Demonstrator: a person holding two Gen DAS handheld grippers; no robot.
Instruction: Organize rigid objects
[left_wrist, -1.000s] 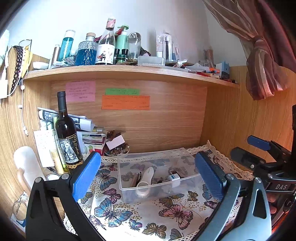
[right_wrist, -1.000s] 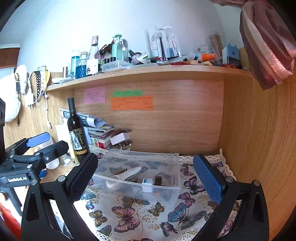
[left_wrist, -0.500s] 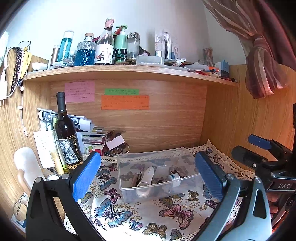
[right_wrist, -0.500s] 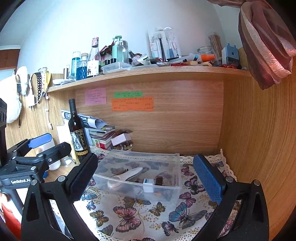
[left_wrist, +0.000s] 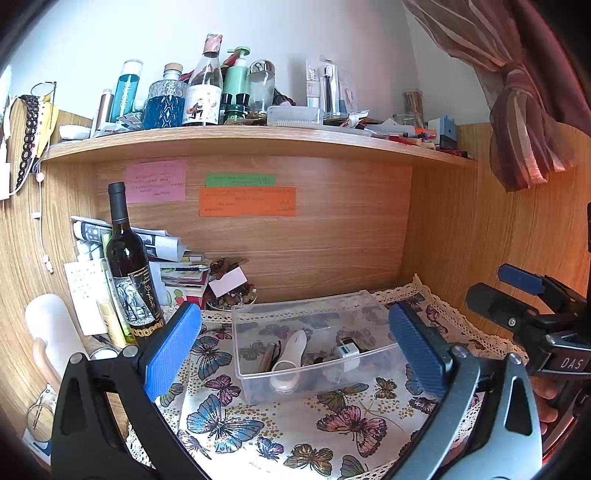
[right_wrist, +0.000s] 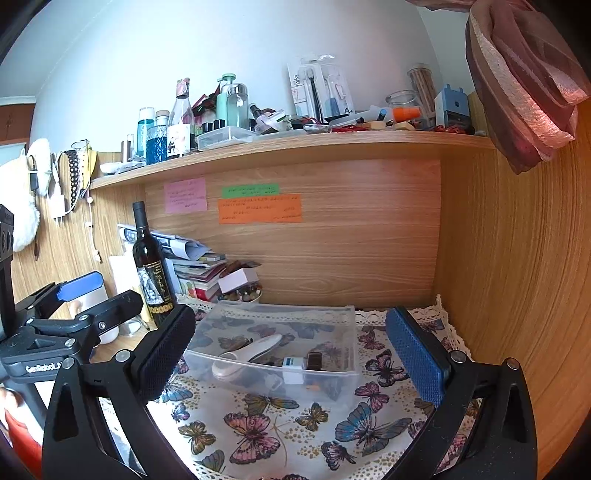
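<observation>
A clear plastic bin (left_wrist: 369, 354) (right_wrist: 332, 376) sits on a butterfly cloth (left_wrist: 295, 424) in a wooden desk nook. Inside lie a white handheld device (left_wrist: 291, 354) (right_wrist: 247, 352), a small white and blue box (left_wrist: 347, 352) (right_wrist: 293, 363), a dark pen-like item (left_wrist: 267, 360) and a small dark block (right_wrist: 314, 361). My left gripper (left_wrist: 295, 347) is open and empty, held in front of the bin. My right gripper (right_wrist: 291, 350) is open and empty, also in front of the bin. Each gripper shows at the other view's edge.
A wine bottle (left_wrist: 129, 266) (right_wrist: 151, 266) stands at the left by stacked papers and books (left_wrist: 177, 266). A bowl of small items (left_wrist: 231, 299) sits behind the bin. The upper shelf (left_wrist: 258, 142) is crowded with bottles. A curtain (left_wrist: 524, 129) hangs at the right.
Both views have shifted very slightly; both grippers stay open and nothing in the bin has moved.
</observation>
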